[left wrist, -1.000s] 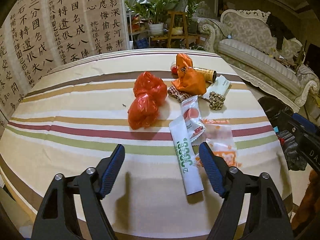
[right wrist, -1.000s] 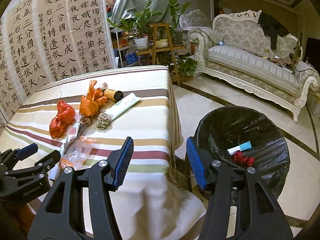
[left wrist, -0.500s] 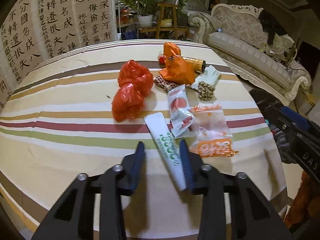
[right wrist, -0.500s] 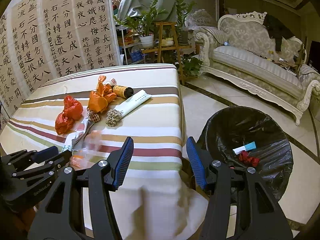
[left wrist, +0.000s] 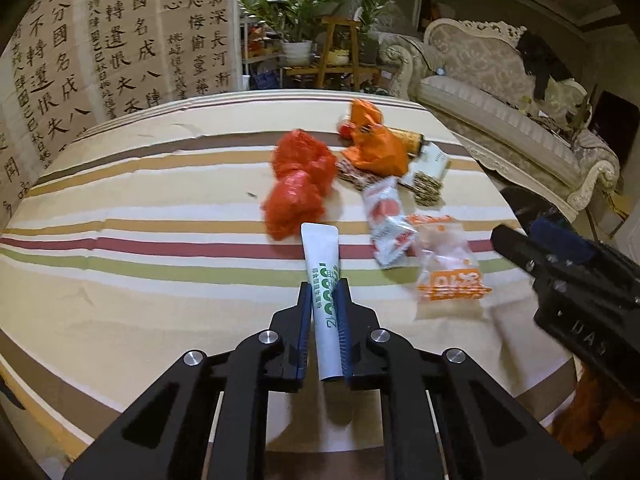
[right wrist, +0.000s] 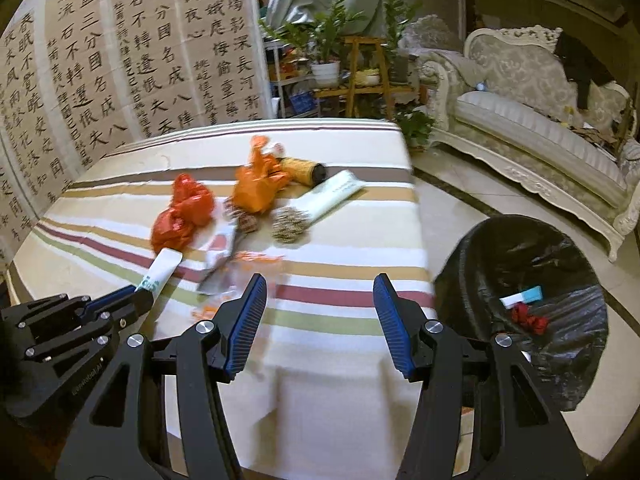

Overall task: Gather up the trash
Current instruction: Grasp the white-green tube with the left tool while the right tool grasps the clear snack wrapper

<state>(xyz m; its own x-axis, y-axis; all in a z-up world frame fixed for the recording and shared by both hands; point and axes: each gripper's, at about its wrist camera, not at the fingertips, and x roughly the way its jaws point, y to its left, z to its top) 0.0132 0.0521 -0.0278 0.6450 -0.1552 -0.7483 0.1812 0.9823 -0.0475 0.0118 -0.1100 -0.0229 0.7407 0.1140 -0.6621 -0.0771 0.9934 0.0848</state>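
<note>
Left wrist view: the left gripper (left wrist: 325, 308) is clamped on a white tube with green print (left wrist: 323, 276) above the striped tablecloth (left wrist: 160, 280). Just beyond lie snack wrappers (left wrist: 444, 264) and a red plastic bag (left wrist: 298, 188). The right gripper (right wrist: 320, 316) hovers with fingers apart, empty, beside the black-lined bin (right wrist: 520, 264).

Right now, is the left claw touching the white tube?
Touching. The left wrist view shows both pads of the left claw pressed against the sides of the white tube, with no gap; the tube's flat end sticks out beyond them.
</note>
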